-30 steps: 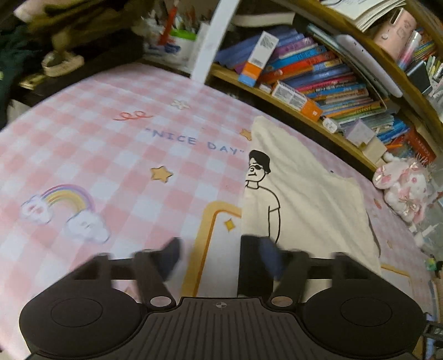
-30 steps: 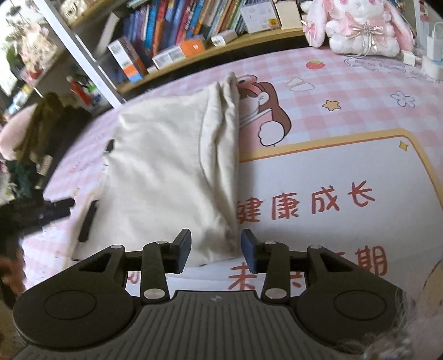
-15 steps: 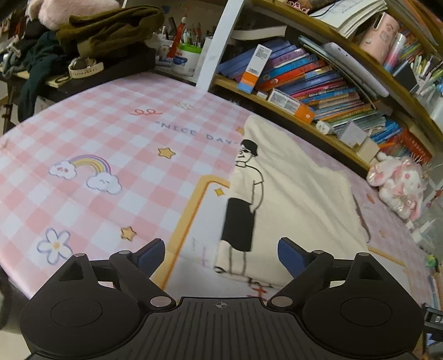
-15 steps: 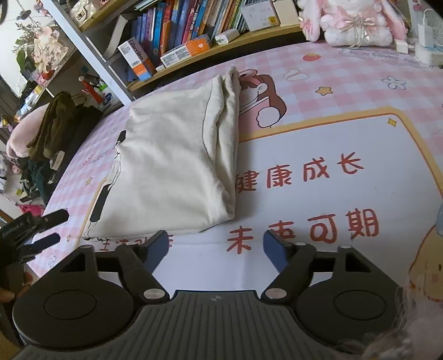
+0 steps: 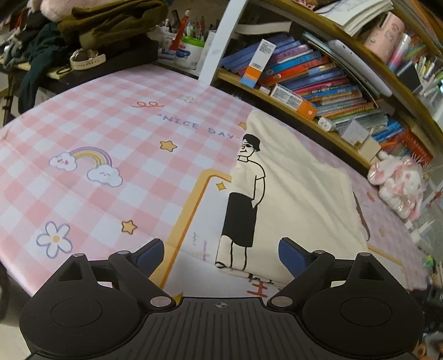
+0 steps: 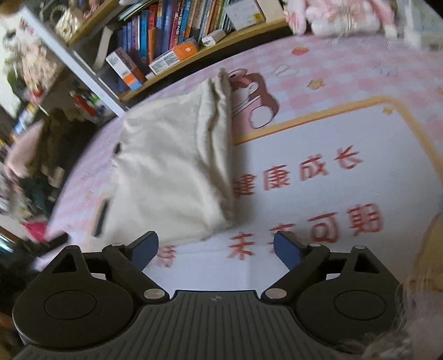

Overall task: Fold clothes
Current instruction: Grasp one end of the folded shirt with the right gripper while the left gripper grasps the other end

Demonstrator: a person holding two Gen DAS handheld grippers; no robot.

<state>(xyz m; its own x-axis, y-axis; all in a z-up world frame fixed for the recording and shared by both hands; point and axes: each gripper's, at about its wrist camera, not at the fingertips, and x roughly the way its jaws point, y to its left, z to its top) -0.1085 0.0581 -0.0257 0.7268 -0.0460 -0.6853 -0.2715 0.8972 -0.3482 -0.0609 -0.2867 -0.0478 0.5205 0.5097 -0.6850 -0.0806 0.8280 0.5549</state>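
A cream T-shirt with a black line drawing of a standing figure lies folded in a long strip on the pink checked mat. My left gripper is open just short of the shirt's near edge, holding nothing. In the right wrist view the same shirt lies flat, its bunched folded edge on the right side. My right gripper is open over the mat, just in front of the shirt's near corner, and holds nothing.
A curved wooden shelf of books runs behind the mat. A pink plush rabbit sits at the far right. Dark clothes are piled at the back left. The mat's printed white panel lies right of the shirt.
Both grippers were nearly shut at the shirt's near edge one second ago; both have opened wide and pulled back, leaving the shirt lying on the mat.
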